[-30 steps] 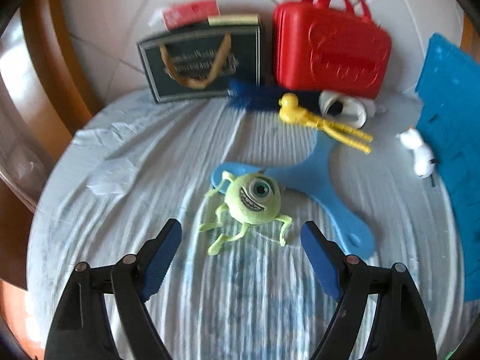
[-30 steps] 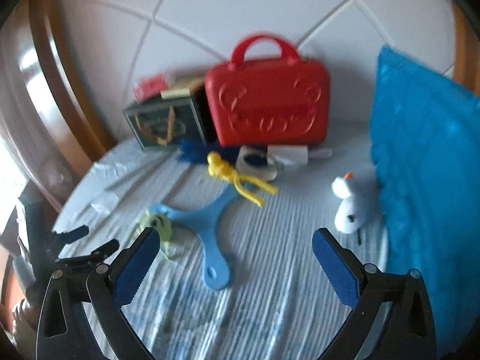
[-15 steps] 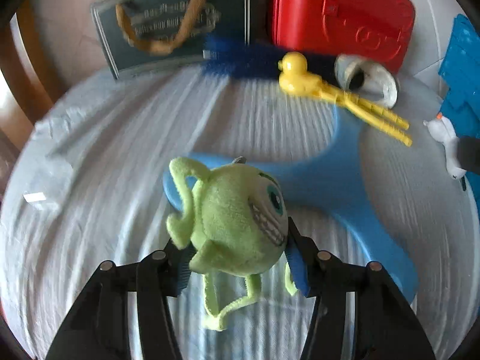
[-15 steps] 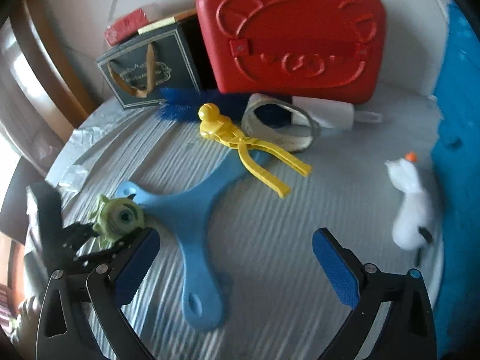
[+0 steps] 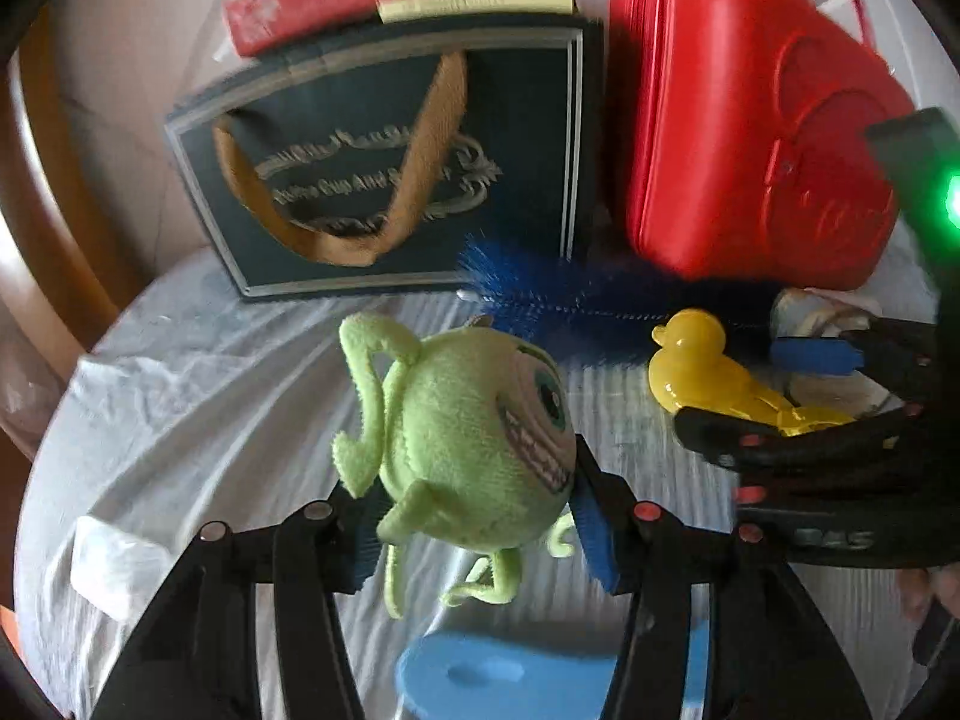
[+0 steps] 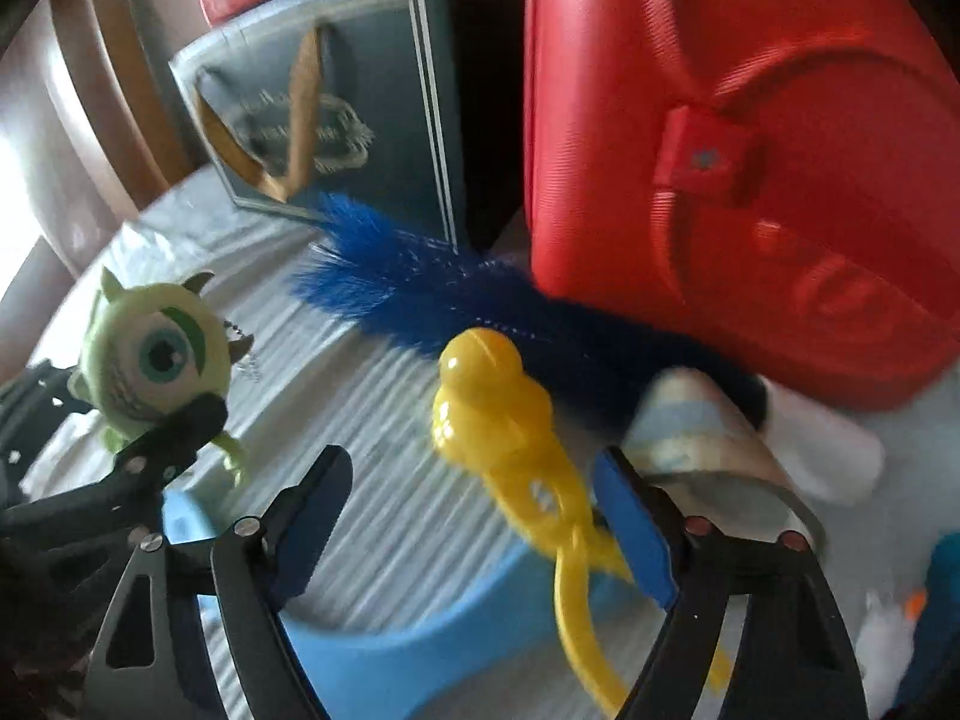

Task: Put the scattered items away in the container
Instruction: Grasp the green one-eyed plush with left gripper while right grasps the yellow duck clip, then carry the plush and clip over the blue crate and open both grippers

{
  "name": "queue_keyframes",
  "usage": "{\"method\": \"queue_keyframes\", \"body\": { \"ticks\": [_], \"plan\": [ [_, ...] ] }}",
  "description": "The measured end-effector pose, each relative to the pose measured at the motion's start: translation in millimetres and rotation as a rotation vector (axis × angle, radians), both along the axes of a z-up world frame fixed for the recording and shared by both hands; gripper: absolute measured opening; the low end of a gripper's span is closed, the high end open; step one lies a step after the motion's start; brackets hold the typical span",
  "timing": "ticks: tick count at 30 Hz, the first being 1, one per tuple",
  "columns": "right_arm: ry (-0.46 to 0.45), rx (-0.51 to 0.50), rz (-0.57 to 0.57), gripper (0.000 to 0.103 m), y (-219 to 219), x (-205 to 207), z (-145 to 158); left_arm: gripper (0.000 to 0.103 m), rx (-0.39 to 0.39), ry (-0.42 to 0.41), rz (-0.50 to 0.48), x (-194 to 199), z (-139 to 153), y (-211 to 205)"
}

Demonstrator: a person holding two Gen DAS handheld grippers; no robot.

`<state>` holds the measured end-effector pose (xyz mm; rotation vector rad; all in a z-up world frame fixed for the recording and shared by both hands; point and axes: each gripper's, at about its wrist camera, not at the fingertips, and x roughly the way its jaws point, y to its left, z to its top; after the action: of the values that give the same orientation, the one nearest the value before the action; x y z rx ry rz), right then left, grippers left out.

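Observation:
My left gripper (image 5: 480,531) is shut on a green one-eyed plush (image 5: 474,438) and holds it above the sheet, in front of a dark gift bag (image 5: 384,162) with tan handles. The right wrist view shows the same plush (image 6: 156,354) at the left, in the left gripper (image 6: 162,438). Yellow duck-headed tongs (image 6: 492,402) lie on the sheet between the fingers of my right gripper (image 6: 471,474). Its jaws are closing, and the pads do not press on the tongs. A red carry case (image 5: 750,138) stands to the right of the bag.
A blue bristle brush (image 6: 420,294) lies against the bag and case. A light blue foam boomerang (image 6: 390,630) lies under both grippers. A striped roll (image 6: 708,438) is beside the tongs, and a white plush (image 6: 888,642) is at the far right. Wooden furniture curves along the left.
My left gripper closed on the green plush, lifted it and carried it toward the dark bag. My right gripper dropped down over the yellow tongs and its jaws narrowed.

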<state>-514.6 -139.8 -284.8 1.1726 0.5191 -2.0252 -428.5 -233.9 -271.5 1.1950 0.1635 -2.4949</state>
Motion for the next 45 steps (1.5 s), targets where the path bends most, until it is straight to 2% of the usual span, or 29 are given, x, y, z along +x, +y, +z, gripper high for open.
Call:
{"method": "queue_keyframes", "body": {
  "ticks": [4,6,7,8,15,25,31,38,45],
  "plan": [
    [-0.022,0.081,-0.038,0.083,-8.1,-17.3,-31.7,0.052,0.025,-0.028,0.000,-10.1,-19.7,-2.2],
    [-0.009,0.056,-0.047,0.075,-3.8,-18.0,-33.5,0.052,0.040,-0.031,-0.002,-10.6,-25.0,-2.5],
    [-0.001,0.048,-0.052,0.058,-2.3,-17.4,-32.1,0.052,0.039,-0.031,-0.004,-9.8,-25.9,-2.3],
    [0.009,0.044,-0.060,0.050,-0.9,-16.5,-29.6,0.052,0.034,-0.029,-0.006,-7.9,-24.8,-1.1],
    [0.010,-0.046,-0.056,0.049,12.8,8.7,2.9,0.052,0.006,0.037,-0.001,17.1,14.7,14.9],
    [0.133,-0.186,-0.076,0.047,57.8,81.1,118.9,0.052,-0.039,0.179,-0.013,90.5,114.7,47.3],
    [0.227,-0.253,-0.111,0.046,89.9,133.5,208.2,0.052,-0.078,0.298,-0.084,147.9,190.0,87.8],
    [0.332,-0.327,-0.205,0.046,166.0,204.2,299.3,0.052,-0.105,0.412,-0.186,200.0,257.2,150.0],
    [0.437,-0.373,-0.333,0.045,275.8,246.7,374.3,0.052,-0.112,0.508,-0.344,220.6,319.0,255.7]
  ]
}}
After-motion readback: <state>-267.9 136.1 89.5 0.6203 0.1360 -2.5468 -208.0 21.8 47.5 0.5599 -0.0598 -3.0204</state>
